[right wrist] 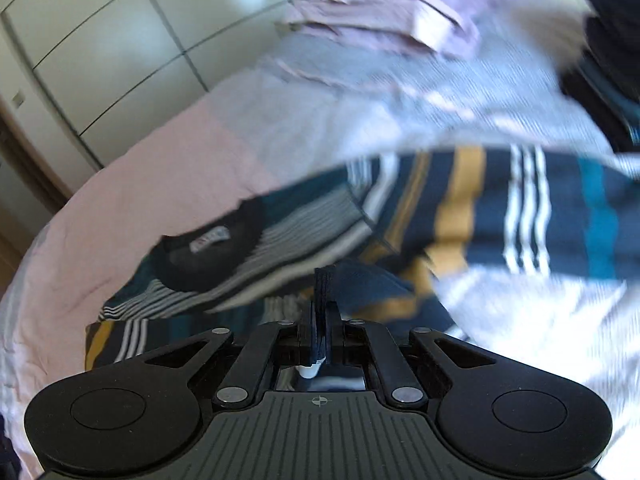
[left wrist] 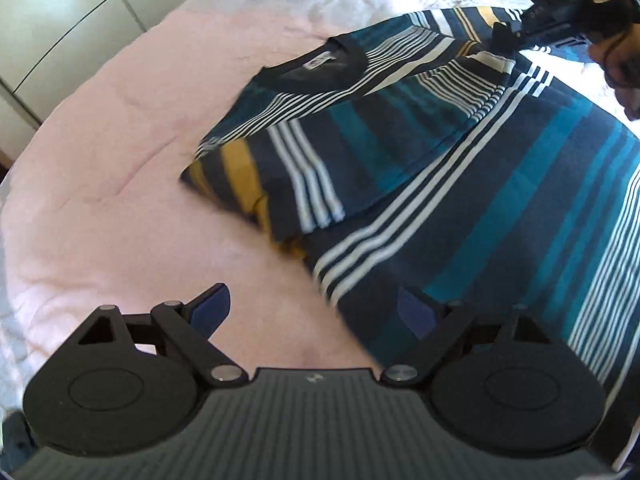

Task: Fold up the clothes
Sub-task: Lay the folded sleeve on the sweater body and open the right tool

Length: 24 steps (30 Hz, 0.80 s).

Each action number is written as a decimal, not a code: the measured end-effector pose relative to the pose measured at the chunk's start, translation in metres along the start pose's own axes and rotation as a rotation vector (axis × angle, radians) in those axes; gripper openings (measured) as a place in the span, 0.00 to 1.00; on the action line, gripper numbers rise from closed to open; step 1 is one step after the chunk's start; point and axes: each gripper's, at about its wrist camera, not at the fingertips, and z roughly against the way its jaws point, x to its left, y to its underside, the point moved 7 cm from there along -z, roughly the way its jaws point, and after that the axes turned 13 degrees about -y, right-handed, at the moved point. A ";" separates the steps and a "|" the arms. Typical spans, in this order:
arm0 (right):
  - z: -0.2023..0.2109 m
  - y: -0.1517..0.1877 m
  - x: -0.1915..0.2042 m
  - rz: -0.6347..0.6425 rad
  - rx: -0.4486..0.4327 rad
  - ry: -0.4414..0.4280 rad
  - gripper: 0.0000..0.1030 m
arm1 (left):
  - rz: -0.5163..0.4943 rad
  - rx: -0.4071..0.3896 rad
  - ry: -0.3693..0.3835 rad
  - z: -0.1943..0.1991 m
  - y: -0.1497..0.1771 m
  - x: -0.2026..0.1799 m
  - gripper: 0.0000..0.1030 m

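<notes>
Striped shirt (left wrist: 420,152) lies on the pink bedcover (left wrist: 120,152), navy with teal, white and mustard bands, collar and label facing up, one sleeve already folded across the chest. Left gripper (left wrist: 316,312) hangs over the bed with jaws wide and nothing between them; its left finger is over bare bedcover, its right finger over the shirt's near edge (contact can't be told). Right gripper (right wrist: 321,280) has jaws closed tight on a fold of the shirt (right wrist: 460,208), dark fabric pinched between the pads, a sleeve or side panel raised off the bed and stretched across that view (blurred). From the left wrist view the right gripper (left wrist: 505,38) sits at the shirt's far corner, a hand (left wrist: 618,64) behind it. White cabinets (right wrist: 100,40) stand beyond the bed, folded pale clothes (right wrist: 380,12) at the far end.
</notes>
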 end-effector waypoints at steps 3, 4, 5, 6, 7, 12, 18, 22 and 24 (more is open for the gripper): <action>-0.005 -0.011 -0.011 -0.025 0.019 -0.022 0.03 | -0.060 -0.005 -0.006 -0.013 -0.015 -0.007 0.86; -0.006 -0.013 -0.011 -0.019 0.023 -0.033 0.03 | -0.080 -0.006 -0.009 -0.018 -0.020 -0.011 0.86; -0.004 -0.013 -0.006 -0.012 0.024 -0.049 0.02 | -0.099 -0.009 -0.014 -0.021 -0.024 -0.013 0.86; -0.002 -0.017 -0.004 -0.009 0.017 -0.066 0.02 | -0.115 -0.011 -0.018 -0.024 -0.027 -0.014 0.86; 0.009 -0.019 0.004 0.000 -0.004 -0.075 0.02 | -0.126 -0.014 -0.020 -0.025 -0.030 -0.014 0.86; 0.043 -0.014 -0.010 -0.037 -0.062 -0.025 0.02 | -0.124 -0.003 -0.005 -0.035 -0.033 -0.017 0.86; 0.019 0.014 -0.027 -0.069 0.067 -0.009 0.03 | -0.127 0.003 0.006 -0.040 -0.032 -0.018 0.86; 0.006 0.008 -0.032 -0.115 0.102 -0.003 0.16 | -0.111 0.006 0.015 -0.041 -0.031 -0.016 0.86; 0.001 0.000 -0.030 -0.117 0.104 -0.025 0.19 | -0.113 0.008 0.019 -0.041 -0.031 -0.017 0.86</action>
